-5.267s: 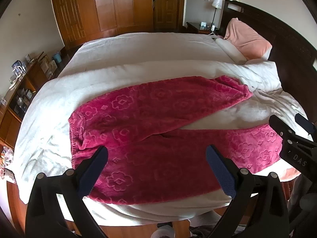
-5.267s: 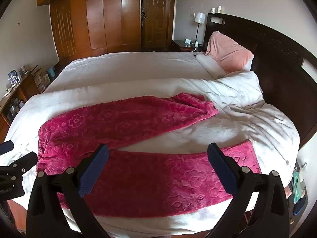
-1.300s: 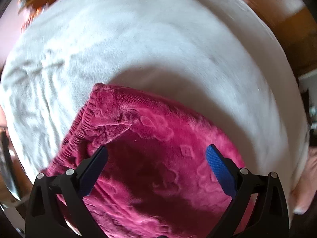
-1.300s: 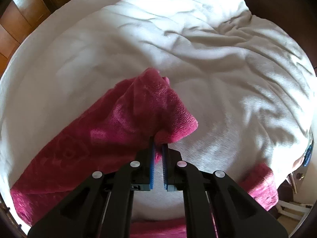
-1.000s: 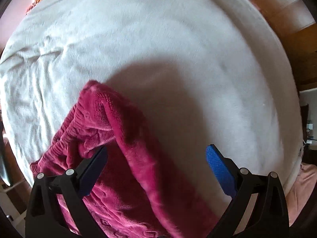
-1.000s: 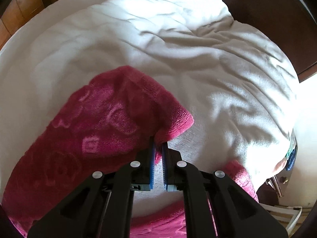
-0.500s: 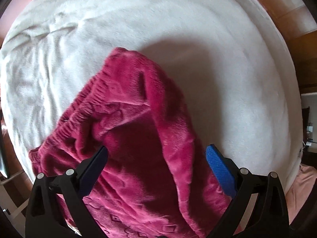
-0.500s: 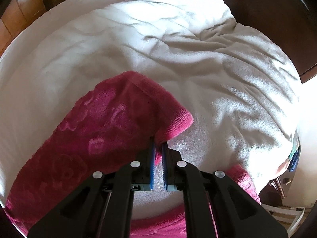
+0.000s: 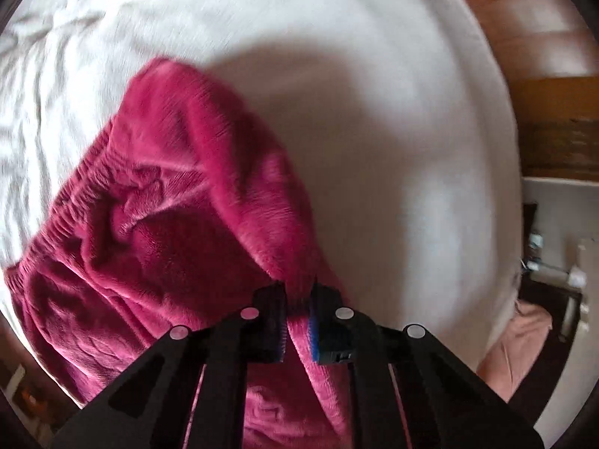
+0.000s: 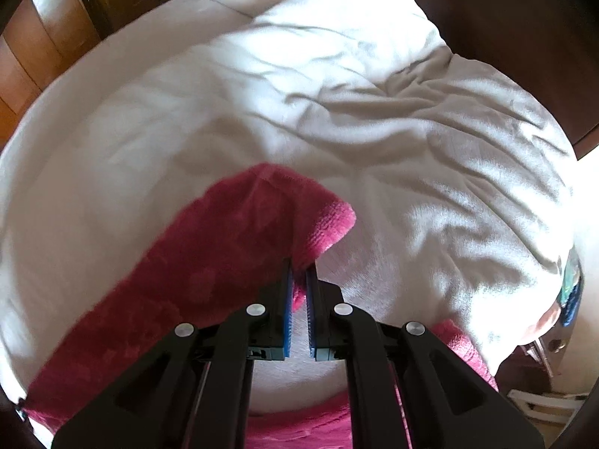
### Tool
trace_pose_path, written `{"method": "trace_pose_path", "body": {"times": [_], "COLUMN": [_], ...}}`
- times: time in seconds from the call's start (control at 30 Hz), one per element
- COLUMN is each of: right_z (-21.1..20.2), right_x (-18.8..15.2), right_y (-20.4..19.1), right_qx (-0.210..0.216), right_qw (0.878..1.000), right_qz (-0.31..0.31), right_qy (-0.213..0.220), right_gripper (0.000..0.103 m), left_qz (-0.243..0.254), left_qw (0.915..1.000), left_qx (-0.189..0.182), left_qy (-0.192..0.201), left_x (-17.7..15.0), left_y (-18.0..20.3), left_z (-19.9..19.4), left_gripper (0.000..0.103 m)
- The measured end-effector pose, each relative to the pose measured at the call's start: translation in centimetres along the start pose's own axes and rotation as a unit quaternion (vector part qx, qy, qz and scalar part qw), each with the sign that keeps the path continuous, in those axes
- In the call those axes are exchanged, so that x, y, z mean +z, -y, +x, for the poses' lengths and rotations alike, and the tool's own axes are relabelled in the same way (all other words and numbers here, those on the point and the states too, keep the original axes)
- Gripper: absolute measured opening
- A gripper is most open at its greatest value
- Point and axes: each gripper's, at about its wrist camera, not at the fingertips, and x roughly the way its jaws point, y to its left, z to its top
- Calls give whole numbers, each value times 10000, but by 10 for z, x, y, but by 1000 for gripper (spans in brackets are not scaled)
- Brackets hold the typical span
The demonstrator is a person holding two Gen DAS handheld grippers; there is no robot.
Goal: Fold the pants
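The pants are crimson fleece with a flower pattern, lying on a white bedspread. In the left wrist view my left gripper [image 9: 297, 293] is shut on a fold of the pants [image 9: 179, 202] near the gathered elastic waistband [image 9: 56, 217], lifting it off the bed. In the right wrist view my right gripper [image 10: 298, 267] is shut on the hem of one pant leg [image 10: 224, 247], held above the bed. The other leg [image 10: 460, 340] lies along the near edge below.
The white bedspread [image 10: 374, 112] is wrinkled toward the dark headboard [image 10: 505, 18]. A pink pillow [image 9: 520, 340] lies at the head end. Wooden wardrobes [image 10: 33, 48] stand beyond the far side. A bedside stand with small items [image 9: 554, 262] is past the bed's edge.
My left gripper was open over the waist area and has shut on the fabric. My right gripper keeps its hold on the leg hem and has carried it slightly.
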Motion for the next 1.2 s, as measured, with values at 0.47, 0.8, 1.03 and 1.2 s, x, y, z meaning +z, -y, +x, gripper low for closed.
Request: {"method": "trace_pose_path", "body": {"times": [0.47,0.8,1.03,1.2], "right_z": [-96,-57,23,55], "right_x": [13,-23,-47,-38], "right_y": [1,66,82,59], "right_qx": [246,960,2181,2273], "right_qw": [9954,9938,9596,9571], "right_qz": [114,558,1514,1487], "right_qy": [917,13,-929,-1011], "right_gripper": [0,13,36,36], "left_qz": [627,575,541,533], "left_qw": [9932,9937,9956,9962], "left_qx": [-983,-960,-724,-601], "left_qy": [36,107,243,350], "left_x": [-22,-69,-85,-95], "left_y": [21,-5,-34,-42], "left_z": [-91,-118,-137,-152], "left_gripper": [7,7,7,7]}}
